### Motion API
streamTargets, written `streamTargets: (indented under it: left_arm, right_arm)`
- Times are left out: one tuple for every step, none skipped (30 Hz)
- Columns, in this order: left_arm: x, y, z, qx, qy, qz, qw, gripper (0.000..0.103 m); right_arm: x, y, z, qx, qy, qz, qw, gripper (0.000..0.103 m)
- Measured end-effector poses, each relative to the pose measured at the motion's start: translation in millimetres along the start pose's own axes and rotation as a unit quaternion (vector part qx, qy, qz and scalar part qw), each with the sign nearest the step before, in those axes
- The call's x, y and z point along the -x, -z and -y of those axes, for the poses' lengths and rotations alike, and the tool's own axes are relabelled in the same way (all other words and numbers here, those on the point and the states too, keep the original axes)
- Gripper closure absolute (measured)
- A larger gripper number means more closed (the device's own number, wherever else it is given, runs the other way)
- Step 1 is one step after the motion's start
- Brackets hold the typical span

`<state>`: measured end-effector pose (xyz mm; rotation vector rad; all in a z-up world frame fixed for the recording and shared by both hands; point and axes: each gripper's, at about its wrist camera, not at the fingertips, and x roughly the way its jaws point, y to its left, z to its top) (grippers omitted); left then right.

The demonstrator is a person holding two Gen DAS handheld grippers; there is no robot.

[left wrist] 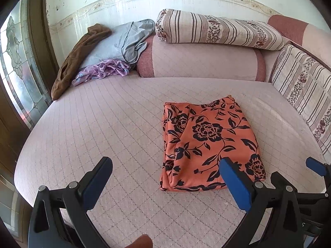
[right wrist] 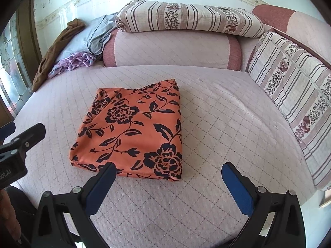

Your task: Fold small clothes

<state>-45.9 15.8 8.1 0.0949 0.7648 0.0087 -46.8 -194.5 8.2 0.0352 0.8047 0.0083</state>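
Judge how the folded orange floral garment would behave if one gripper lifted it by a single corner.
The orange floral garment looks like thin, soft cloth, so it would probably sag and unfold rather than hold its folded shape. It likely weighs little. On the quilted mattress a push would probably bunch its layers rather than slide it whole.

Folded orange floral garment [left wrist: 209, 144] flat on quilted bed [left wrist: 103, 124]; left gripper [left wrist: 165, 171] spread wide, holding nothing, beside its near edge.
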Motion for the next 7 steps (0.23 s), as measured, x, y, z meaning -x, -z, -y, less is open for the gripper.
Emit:
streamTargets:
  left_arm:
    - [-1.2, -0.2, 0.2, -0.002, 0.002, -0.001, 1.0, 0.001]
    - [-1.7, -0.2, 0.0, -0.003, 0.005, 0.001, 1.0, 0.001]
    - [-1.3, -0.2, -0.2, -0.002, 0.006, 0.008, 0.9999, 0.001]
    - [-0.7, -0.5, 0.1, -0.003, 0.002, 0.015, 0.9999, 0.001]
    - [-0.6, -0.8, 0.4, -0.004, -0.002, 0.019, 0.9998, 0.001]
    - [-0.8, -1.7, 0.4, -0.007, -0.006, 0.024, 0.9997, 0.001]
    - [-2.0, -2.6, 0.0, -0.007, -0.006, 0.025, 0.9996, 0.001]
  right_arm:
    - [-0.8, -0.2, -0.3, 0.0, 0.0, 0.0, 1.0, 0.0]
    - [-1.5, -0.4, -0.5, 0.001, 0.0, -0.001, 1.0, 0.0]
    - [-2.4, -0.6, -1.1, 0.001, -0.001, -0.001, 1.0, 0.0]
    - [-3.1, -0.5, -2.3, 0.002, -0.001, -0.002, 1.0, 0.0]
    - [-4.4, -0.9, -2.7, 0.003, -0.001, -0.003, 1.0, 0.0]
    - [-6.2, -1.5, -3.3, 0.003, -0.002, -0.004, 1.0, 0.0]
    - [-7.8, -1.8, -4.1, 0.003, -0.002, -0.005, 1.0, 0.0]
